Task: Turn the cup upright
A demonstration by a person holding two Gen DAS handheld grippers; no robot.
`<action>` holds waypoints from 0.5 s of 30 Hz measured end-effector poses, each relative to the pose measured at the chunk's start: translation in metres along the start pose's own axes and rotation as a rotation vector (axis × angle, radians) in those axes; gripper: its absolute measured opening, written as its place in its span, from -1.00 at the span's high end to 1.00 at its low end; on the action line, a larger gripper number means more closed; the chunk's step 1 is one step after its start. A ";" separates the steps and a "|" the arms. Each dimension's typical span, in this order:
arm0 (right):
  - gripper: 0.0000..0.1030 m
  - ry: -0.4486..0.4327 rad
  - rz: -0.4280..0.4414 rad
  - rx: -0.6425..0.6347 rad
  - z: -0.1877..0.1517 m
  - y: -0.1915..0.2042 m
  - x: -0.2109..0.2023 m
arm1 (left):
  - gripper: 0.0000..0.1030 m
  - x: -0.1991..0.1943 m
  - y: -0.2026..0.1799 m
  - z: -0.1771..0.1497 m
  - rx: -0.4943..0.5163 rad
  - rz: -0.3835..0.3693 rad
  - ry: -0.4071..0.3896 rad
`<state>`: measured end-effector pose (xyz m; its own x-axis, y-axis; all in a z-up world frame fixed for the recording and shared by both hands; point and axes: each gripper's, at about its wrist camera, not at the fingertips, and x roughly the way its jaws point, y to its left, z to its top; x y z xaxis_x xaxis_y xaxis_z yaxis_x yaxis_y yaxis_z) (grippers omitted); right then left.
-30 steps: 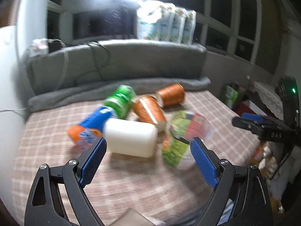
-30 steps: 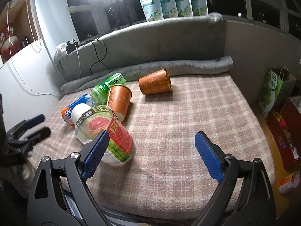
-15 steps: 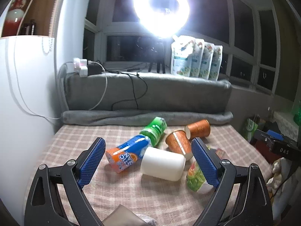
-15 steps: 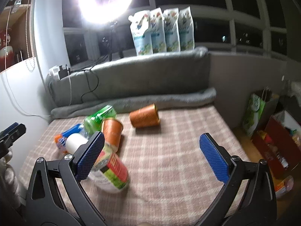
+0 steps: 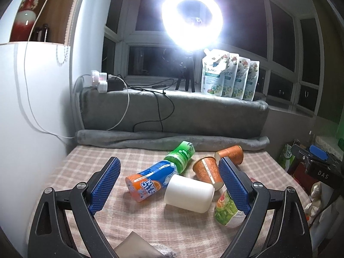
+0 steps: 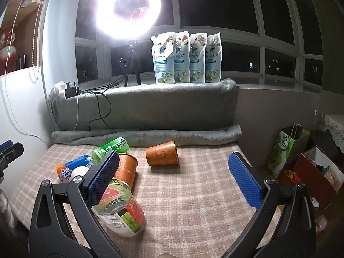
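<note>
Both claws hang above the near edge of the plaid-covered table [image 6: 193,193], w/ nothing between the pads: left claw [image 5: 169,188] spread wide, right claw [image 6: 178,178] equally wide, both empty. That reads as a stand-off pose, probably to size up the pile before committing.

Items lie in a loose heap at the table's left-centre. Likely targets are the copper cups, all on their sides. The far copper cup [image 6: 162,155] sits apart from the heap, near the rolled grey blanket [image 6: 146,136]; long axis runs roughly left-right, mouth toward the right, base toward the left. It's the easiest pick since nothing touches it. The near copper cup [image 6: 126,169] lies w/ its open mouth toward the back of the table, touching the green bottle [image 6: 111,148] and the watermelon-print cup [image 6: 120,210]. In the left wrist view a white cylinder [image 5: 189,193] rests against the orange-blue bottle [image 5: 148,181], axis across the view.

Judgement: no grasp begun yet; the right claw is lined up closer to the isolated cup, so approach from that side looks sensible.
</note>
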<state>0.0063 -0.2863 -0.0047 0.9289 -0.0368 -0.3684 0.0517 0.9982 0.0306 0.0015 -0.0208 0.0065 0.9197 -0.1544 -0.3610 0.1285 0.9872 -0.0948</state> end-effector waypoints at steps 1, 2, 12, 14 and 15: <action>-1.00 0.001 0.002 -0.002 0.000 0.000 0.000 | -0.80 0.000 0.000 0.000 0.000 0.001 -0.001; -1.00 0.000 0.000 -0.003 0.000 0.000 0.000 | -0.80 0.000 0.001 0.000 0.000 -0.001 0.000; -1.00 -0.008 -0.010 -0.001 0.001 -0.001 0.000 | -0.80 -0.001 -0.001 -0.001 0.006 -0.005 0.003; -1.00 -0.009 -0.012 -0.002 0.001 -0.002 0.000 | -0.80 -0.002 -0.001 -0.001 0.003 -0.004 0.002; -1.00 -0.008 -0.011 -0.001 0.001 -0.001 0.000 | -0.80 -0.002 -0.002 -0.001 0.002 -0.003 0.002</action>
<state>0.0061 -0.2876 -0.0040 0.9312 -0.0484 -0.3614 0.0618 0.9978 0.0255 -0.0008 -0.0223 0.0066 0.9186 -0.1571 -0.3625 0.1319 0.9868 -0.0936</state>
